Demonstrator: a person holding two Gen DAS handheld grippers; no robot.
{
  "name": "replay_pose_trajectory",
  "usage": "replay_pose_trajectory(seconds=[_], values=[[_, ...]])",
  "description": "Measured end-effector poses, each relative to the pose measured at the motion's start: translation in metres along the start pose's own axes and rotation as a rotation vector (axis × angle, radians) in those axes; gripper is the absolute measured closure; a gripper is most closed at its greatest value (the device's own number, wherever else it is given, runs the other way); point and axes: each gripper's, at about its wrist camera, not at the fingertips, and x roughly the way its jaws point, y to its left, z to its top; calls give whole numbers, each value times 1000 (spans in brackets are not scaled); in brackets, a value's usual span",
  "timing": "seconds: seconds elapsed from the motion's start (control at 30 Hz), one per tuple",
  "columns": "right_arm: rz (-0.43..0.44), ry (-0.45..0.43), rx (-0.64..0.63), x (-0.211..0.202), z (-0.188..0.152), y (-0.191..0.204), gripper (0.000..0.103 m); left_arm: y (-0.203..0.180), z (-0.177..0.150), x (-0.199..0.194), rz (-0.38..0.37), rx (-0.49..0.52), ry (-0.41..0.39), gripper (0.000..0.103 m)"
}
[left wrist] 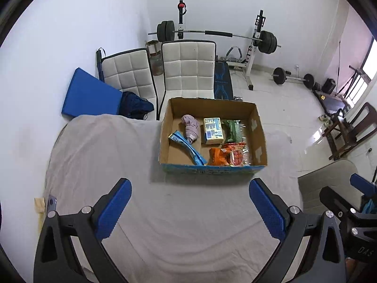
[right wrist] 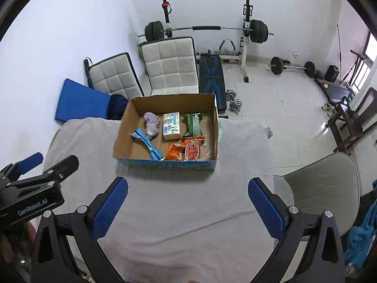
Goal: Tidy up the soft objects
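An open cardboard box point(left wrist: 260, 139) point(right wrist: 122, 132) stands on the grey cloth-covered table point(left wrist: 106, 153) point(right wrist: 235, 165). In it lie a lilac rolled cloth point(left wrist: 190, 126) point(right wrist: 151, 122), a blue pouch point(left wrist: 188, 147) point(right wrist: 148, 145), a yellow-blue packet point(left wrist: 213, 131) point(right wrist: 171, 126), a green packet point(left wrist: 232, 131) point(right wrist: 193, 123) and orange-red snack bags point(left wrist: 228, 156) point(right wrist: 186, 151). My left gripper point(left wrist: 190, 208) is open and empty, well short of the box. My right gripper point(right wrist: 188, 208) is open and empty, also short of the box.
Two white padded chairs point(left wrist: 188, 70) point(right wrist: 169, 66), a blue mat point(left wrist: 89, 96) point(right wrist: 80, 103), a weight bench with a barbell point(left wrist: 212, 34) point(right wrist: 207, 29) and dumbbells stand behind the table. A grey chair point(right wrist: 325, 188) point(left wrist: 325, 184) is at the right.
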Motion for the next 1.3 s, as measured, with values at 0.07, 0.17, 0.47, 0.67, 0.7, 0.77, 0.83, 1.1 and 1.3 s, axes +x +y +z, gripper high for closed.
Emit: replay_pose_trajectory(seconds=[0.07,0.17,0.47,0.67,0.7,0.77,0.83,1.1,1.3], values=[[-1,-13,0,-20,-8,0,0,-1,-7,-11,-9,-7,-1,1],[19,-12,7,-41,-17,1,0,-3,-13,-26,-4,-9,0,1],[8,-27,-14,-70,-27,1,0,-2,-22,-50,9,-20,-27,1],[-17,-56,2,-69,-18,-4,0,-5,-22,-46,5,-8,-50,1],[-23,-61,4,-68,-15,-5,0,-6,-22,-44,5,-2,-50,1],[-33,-64,6,-65,-9,-6,0,-8,-21,-44,9,7,-64,1],[-39,-72,7,-61,-4,-7,0,-9,-18,-42,10,6,-77,0],[-49,-87,18,-47,14,-12,0,-7,-3,-34,13,-17,-114,0],[-53,-99,18,-45,20,-14,0,-7,3,-32,23,-14,-122,0]])
